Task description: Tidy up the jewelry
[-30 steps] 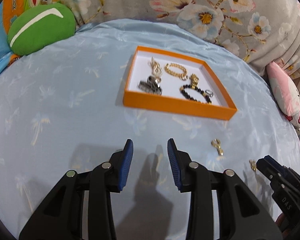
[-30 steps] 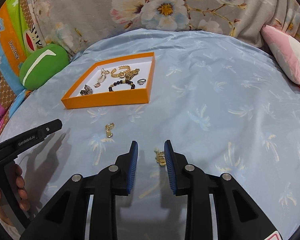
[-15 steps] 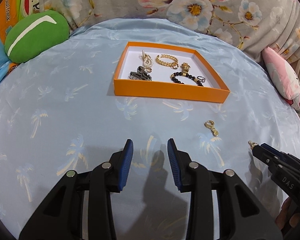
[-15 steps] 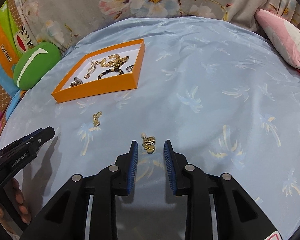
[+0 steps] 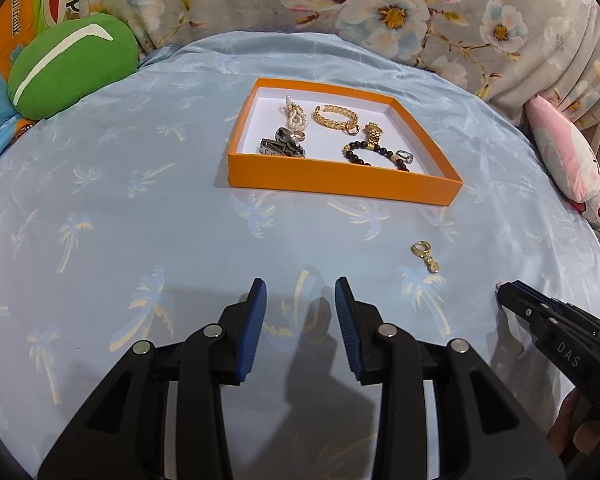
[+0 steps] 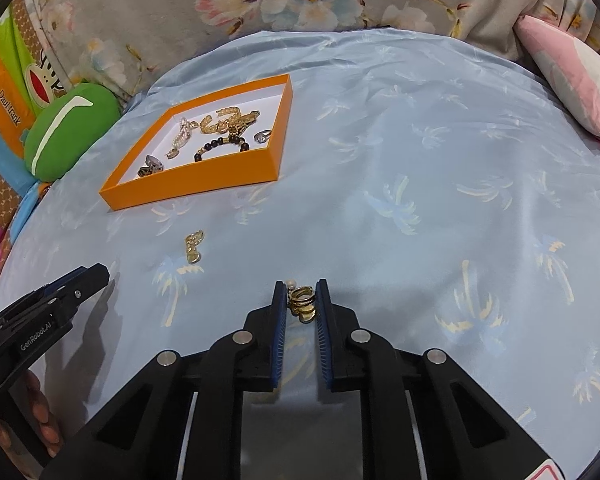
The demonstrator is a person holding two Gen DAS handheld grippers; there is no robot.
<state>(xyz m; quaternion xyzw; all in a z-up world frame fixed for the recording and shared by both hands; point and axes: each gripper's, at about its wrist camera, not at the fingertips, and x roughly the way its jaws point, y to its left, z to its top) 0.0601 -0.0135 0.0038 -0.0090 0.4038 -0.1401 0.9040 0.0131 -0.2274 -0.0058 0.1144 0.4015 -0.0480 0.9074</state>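
An orange tray (image 5: 340, 181) (image 6: 188, 190) with a white floor holds several pieces: a pearl piece, a gold chain bracelet, a black bead bracelet, a ring, dark clips. A gold drop earring (image 5: 425, 255) (image 6: 193, 246) lies loose on the blue cloth. My right gripper (image 6: 301, 300) has closed on a gold coiled earring (image 6: 303, 302) with a small pearl, at cloth level. My left gripper (image 5: 300, 308) is open and empty above the cloth, in front of the tray. The right gripper's tip shows in the left wrist view (image 5: 512, 292).
A round surface under a light blue palm-print cloth (image 6: 420, 200). A green cushion (image 5: 68, 64) sits at the far left, a pink plush (image 6: 572, 76) at the far right, floral fabric behind. The left gripper shows at the lower left of the right wrist view (image 6: 60, 304).
My right gripper moved forward around the gold coiled earring and narrowed its jaws onto it. My left gripper drew back from the tray and stayed open.
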